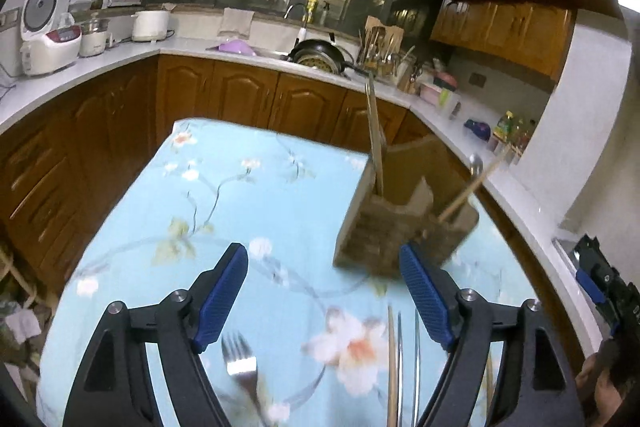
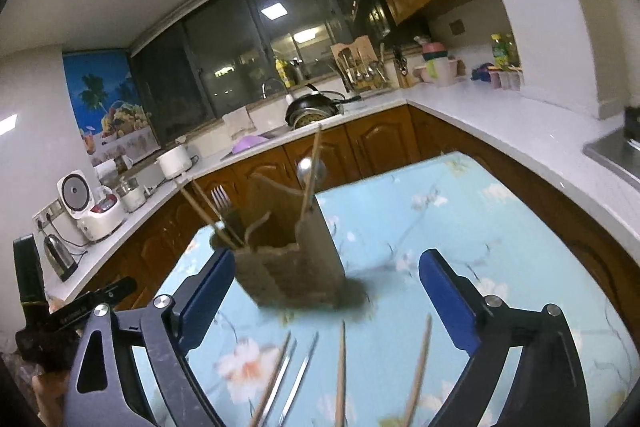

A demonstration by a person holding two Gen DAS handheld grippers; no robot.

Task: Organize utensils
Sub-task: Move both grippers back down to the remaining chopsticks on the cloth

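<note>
Loose chopsticks [image 2: 340, 371] and a fork [image 1: 240, 359] lie nearest on the worktop [image 1: 248, 211], under both tools. Left tool [image 1: 324, 291] and right tool [image 2: 326, 295] stand apart, nothing between the pads. Farther off, the wooden holder [image 2: 288, 267] already carries a spoon [image 2: 305, 169], another fork and sticks. Best pick one piece by its middle, keep it level, then tip it upright into a free slot.

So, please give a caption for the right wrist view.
Open right gripper facing wooden utensil holder; chopsticks lie on floral tablecloth.
</note>
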